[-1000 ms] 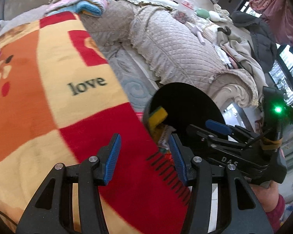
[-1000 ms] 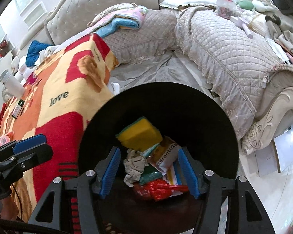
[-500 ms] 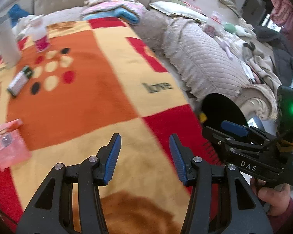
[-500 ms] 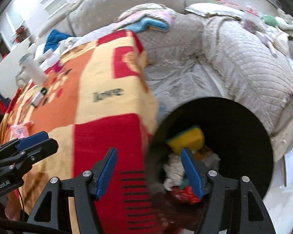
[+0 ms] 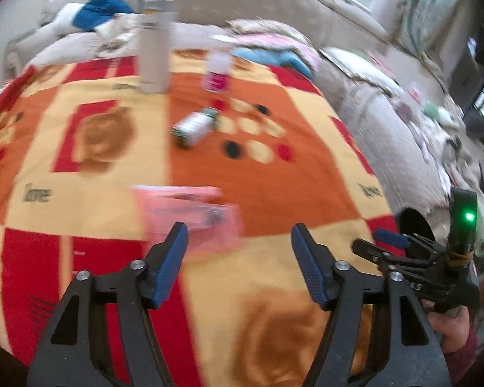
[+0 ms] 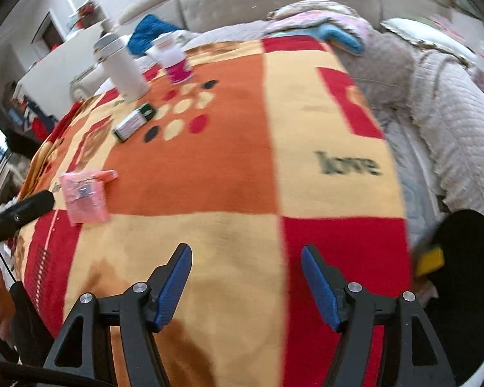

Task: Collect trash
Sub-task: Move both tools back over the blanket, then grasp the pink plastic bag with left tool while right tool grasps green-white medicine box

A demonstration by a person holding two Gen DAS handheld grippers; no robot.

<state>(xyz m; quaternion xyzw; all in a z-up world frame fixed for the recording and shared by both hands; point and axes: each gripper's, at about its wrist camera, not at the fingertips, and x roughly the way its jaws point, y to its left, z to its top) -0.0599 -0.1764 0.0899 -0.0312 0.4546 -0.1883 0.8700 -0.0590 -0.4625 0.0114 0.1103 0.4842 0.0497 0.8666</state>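
A pink plastic packet (image 5: 193, 217) lies on the orange, yellow and red blanket (image 5: 274, 174), just beyond my open, empty left gripper (image 5: 238, 240). The packet also shows in the right wrist view (image 6: 85, 195). A small green-and-white box (image 5: 195, 125) lies farther back; it also shows in the right wrist view (image 6: 134, 122). My right gripper (image 6: 245, 261) is open and empty over the blanket's near edge. The black trash bin (image 6: 464, 274) stands at the right edge with a yellow sponge (image 6: 430, 259) inside.
A tall white bottle (image 5: 155, 54) and a small white jar with a pink label (image 5: 217, 69) stand at the blanket's back. A quilted beige sofa (image 6: 451, 103) with folded cloths runs behind and to the right. The right gripper shows at the left view's right edge (image 5: 413, 258).
Both grippers have swung left, away from the trash bin and over the blanket. The pink packet now lies just ahead of the left gripper. The bin has slid to the right edge.
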